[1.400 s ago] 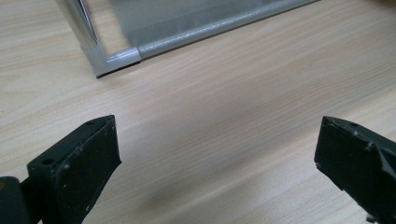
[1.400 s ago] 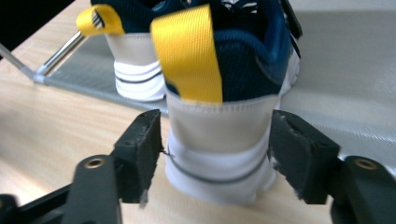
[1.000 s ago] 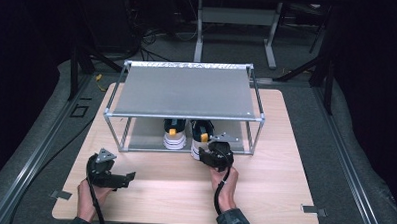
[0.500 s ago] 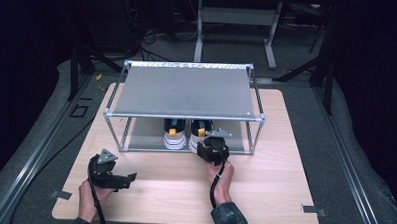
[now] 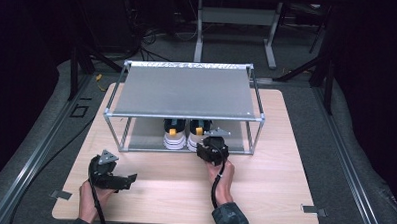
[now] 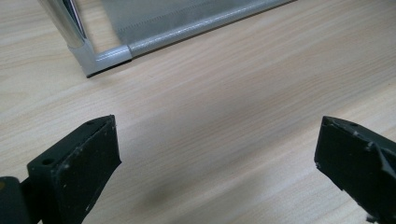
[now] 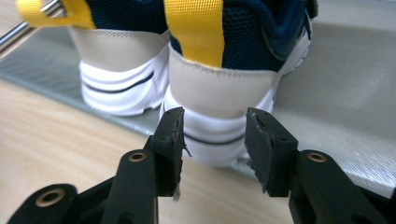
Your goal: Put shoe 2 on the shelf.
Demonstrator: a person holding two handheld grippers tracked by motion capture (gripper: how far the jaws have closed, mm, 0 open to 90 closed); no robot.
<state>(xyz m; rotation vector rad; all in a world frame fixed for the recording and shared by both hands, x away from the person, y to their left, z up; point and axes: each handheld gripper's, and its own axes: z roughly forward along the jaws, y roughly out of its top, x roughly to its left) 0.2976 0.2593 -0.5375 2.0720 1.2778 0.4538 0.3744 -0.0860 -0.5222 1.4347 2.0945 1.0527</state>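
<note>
From above: on the wooden table (image 5: 263,194) a metal rack (image 5: 187,91), two sneakers heel-out on its lower shelf, the right sneaker (image 5: 198,134) just beyond the right gripper (image 5: 211,142) at the shelf's near edge, the left gripper (image 5: 126,179) well apart at the near left, over bare wood. Along the left gripper (image 6: 217,154): jaws spread wide and released, nothing between them, a rack corner (image 6: 105,58) farther off. Along the right gripper (image 7: 214,140): jaws just closing, now set against both sides of the right sneaker's heel (image 7: 219,98), white sole between the pads, seemingly grasped, with the left sneaker (image 7: 121,70) just beside it on the grey shelf (image 7: 345,84).
</note>
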